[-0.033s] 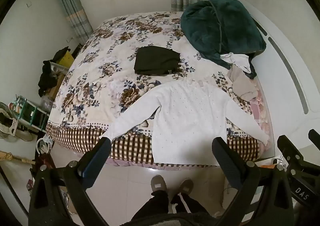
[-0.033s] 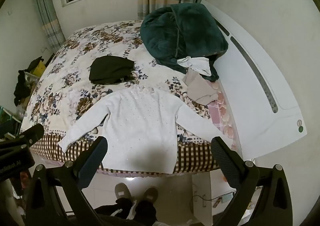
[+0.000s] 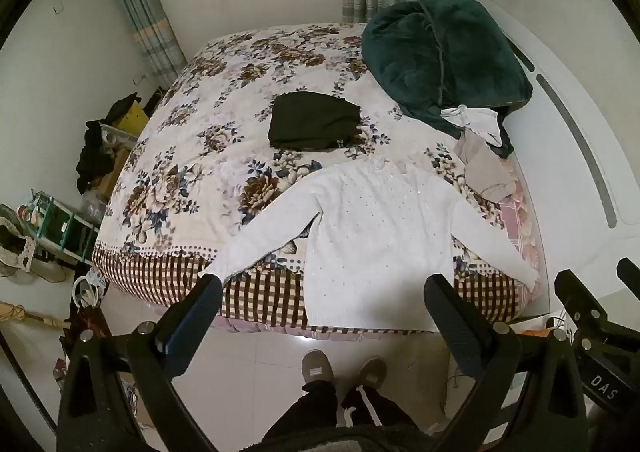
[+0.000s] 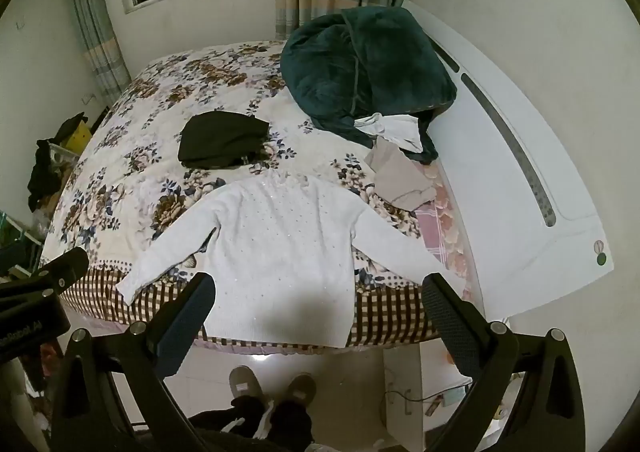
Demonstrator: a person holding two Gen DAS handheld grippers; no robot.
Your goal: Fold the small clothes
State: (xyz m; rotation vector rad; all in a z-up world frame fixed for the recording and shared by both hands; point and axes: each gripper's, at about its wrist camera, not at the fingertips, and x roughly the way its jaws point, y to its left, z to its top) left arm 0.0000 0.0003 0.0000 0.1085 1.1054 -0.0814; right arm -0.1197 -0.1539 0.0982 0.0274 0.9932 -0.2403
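Note:
A white knit sweater (image 3: pixel 376 236) lies flat on the bed's near edge with both sleeves spread; it also shows in the right wrist view (image 4: pixel 280 248). Its hem hangs over the edge. A folded black garment (image 3: pixel 312 122) lies behind it on the floral bedspread (image 3: pixel 192 172), and also shows in the right wrist view (image 4: pixel 222 140). My left gripper (image 3: pixel 324 292) is open and empty, held high in front of the bed. My right gripper (image 4: pixel 320 290) is open and empty, likewise above the sweater's hem. Neither touches cloth.
A dark green blanket (image 3: pixel 444 52) is heaped at the back right, with beige and white clothes (image 3: pixel 484 168) beside it. The white headboard (image 4: pixel 520 172) runs along the right. Clutter and a rack (image 3: pixel 60 220) stand left of the bed. The person's slippered feet (image 3: pixel 344 370) stand on the tiled floor.

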